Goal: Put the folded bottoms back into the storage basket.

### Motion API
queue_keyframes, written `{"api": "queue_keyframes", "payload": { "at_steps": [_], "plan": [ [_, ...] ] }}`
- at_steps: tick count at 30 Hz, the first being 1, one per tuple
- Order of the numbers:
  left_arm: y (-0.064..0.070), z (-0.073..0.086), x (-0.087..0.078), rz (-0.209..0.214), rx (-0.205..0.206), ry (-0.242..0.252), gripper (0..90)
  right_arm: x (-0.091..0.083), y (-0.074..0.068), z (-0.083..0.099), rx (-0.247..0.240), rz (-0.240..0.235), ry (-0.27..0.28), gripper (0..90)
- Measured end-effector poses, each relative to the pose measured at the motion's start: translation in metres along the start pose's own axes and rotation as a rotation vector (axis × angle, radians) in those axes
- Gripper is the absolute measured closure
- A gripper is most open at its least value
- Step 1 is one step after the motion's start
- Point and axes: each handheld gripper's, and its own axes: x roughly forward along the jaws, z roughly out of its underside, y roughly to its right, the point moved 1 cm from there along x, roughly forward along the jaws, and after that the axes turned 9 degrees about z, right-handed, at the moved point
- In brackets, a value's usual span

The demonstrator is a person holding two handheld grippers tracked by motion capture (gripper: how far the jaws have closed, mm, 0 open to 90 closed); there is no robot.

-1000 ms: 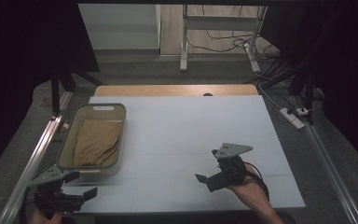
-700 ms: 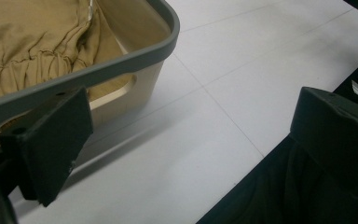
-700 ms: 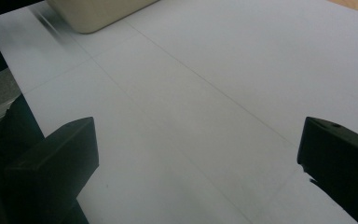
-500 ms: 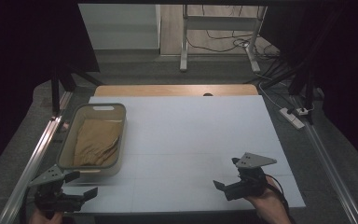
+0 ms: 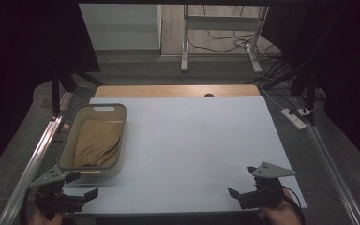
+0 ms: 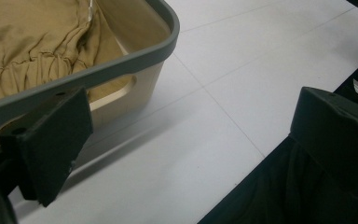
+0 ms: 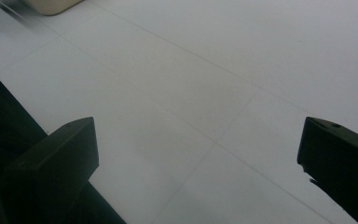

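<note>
Both claws wide open and empty: left claw [image 5: 82,186] just beside beige plastic basket [image 5: 116,110] with tan folded cloth [image 5: 96,143], right claw [image 5: 242,182] over white tabletop [image 5: 197,136]

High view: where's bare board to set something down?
Bare: the white board from the basket rightward to its right edge, and between the two grippers along the near edge. Crowded: the left side, where the basket holds tan cloth, left gripper right by it.
</note>
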Motion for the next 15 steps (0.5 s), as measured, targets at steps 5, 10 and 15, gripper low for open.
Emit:
{"api": "queue_keyframes", "payload": {
  "at_steps": [5,10,15],
  "plan": [
    [0.000,0.000,0.000,-0.001,0.000,-0.001,0.3,-0.009,0.005,0.004,0.020,0.023,0.008,0.0],
    [0.000,0.000,0.000,-0.004,-0.001,-0.003,0.3,-0.017,0.008,0.009,0.044,0.043,0.013,0.0],
    [0.000,0.000,0.000,-0.010,-0.006,-0.013,0.3,-0.023,0.010,0.013,0.052,0.064,0.002,0.0]
  ]
}}
